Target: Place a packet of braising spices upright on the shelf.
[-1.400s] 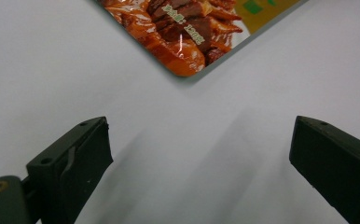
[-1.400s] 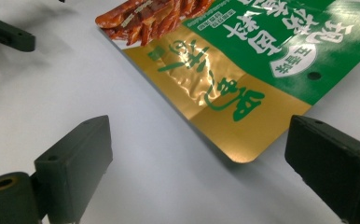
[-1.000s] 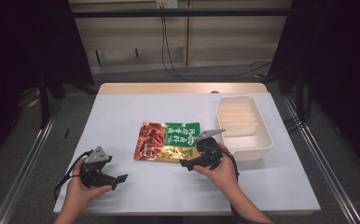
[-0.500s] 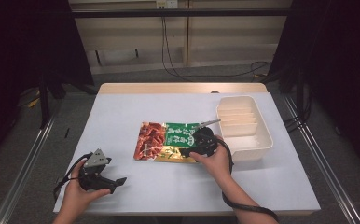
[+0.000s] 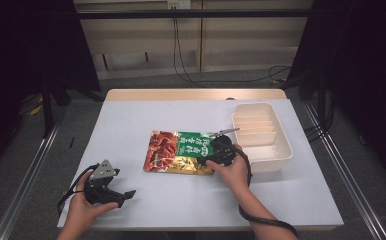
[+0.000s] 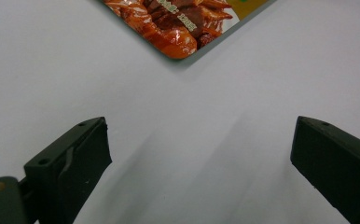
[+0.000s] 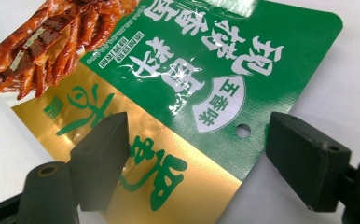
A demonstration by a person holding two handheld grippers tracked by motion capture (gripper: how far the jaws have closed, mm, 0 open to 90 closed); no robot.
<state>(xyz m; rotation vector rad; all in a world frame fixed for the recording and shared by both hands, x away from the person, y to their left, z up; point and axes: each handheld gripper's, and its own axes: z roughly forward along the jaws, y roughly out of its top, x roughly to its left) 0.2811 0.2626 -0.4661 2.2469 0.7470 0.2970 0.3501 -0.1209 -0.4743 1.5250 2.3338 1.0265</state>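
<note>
A flat food pouch (image 5: 181, 151), printed red, green and gold, lies on the white table (image 5: 141, 120) near its middle. My right gripper (image 5: 216, 151) is over the pouch's right end, open, jaws straddling the green and gold corner (image 7: 201, 116) without closing on it. My left gripper (image 5: 123, 194) rests low at the table's front left, open, with bare table between its jaws. The pouch's red corner (image 6: 178, 28) lies well ahead of it in the left gripper view.
A cream divided tray (image 5: 262, 135) stands right of the pouch, close to my right hand. A thin metal tool (image 5: 223, 132) lies between the pouch's top right corner and the tray. Cables hang beyond the table's far edge.
My right gripper has moved forward from the pouch's near edge onto its right end. My left gripper has stayed in place at the front left.
</note>
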